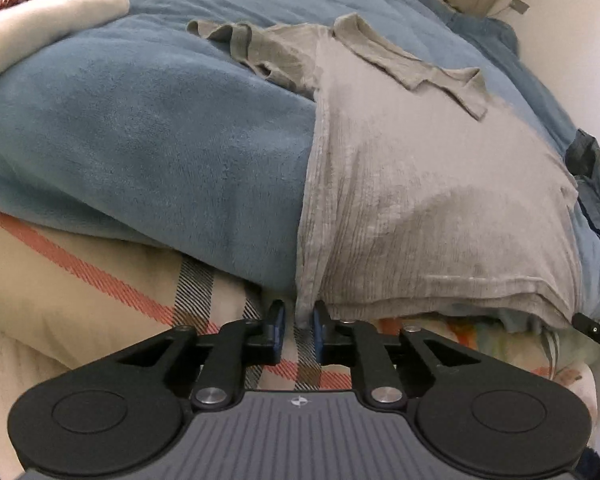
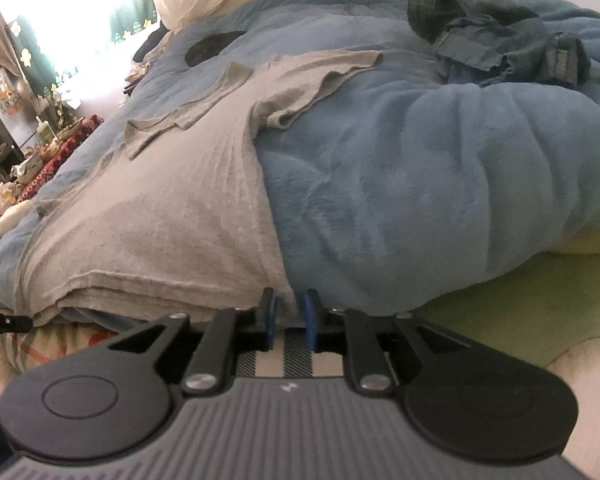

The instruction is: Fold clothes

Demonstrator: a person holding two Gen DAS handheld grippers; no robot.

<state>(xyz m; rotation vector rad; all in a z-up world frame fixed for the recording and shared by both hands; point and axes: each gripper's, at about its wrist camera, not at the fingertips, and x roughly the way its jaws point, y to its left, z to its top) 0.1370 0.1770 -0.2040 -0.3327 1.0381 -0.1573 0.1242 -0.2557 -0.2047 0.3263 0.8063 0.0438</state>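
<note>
At the bed's near edge, the left gripper point(image 1: 299, 322) and right gripper point(image 2: 291, 312) stand with jaws narrowly parted at the two hem corners of a gray shirt point(image 1: 420, 184). It lies flat on a blue blanket point(image 1: 148, 152), long axis running away, sleeves far. Bare blanket flanks both sides; jeans point(image 2: 500, 40) lie beyond.

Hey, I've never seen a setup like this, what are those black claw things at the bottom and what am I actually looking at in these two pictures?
Each picture comes from a camera on a hand-held two-finger gripper, looking along its fingers. One shows the left gripper, the other the right gripper. A person holds them; there is no robot arm. Ahead lies a grey T-shirt, spread on a blue blanket on a bed. Each gripper sits at a bottom corner of the shirt with a narrow gap between its blue pads; whether the hem is pinched is unclear. A darker blue garment lies crumpled farther back.
</note>
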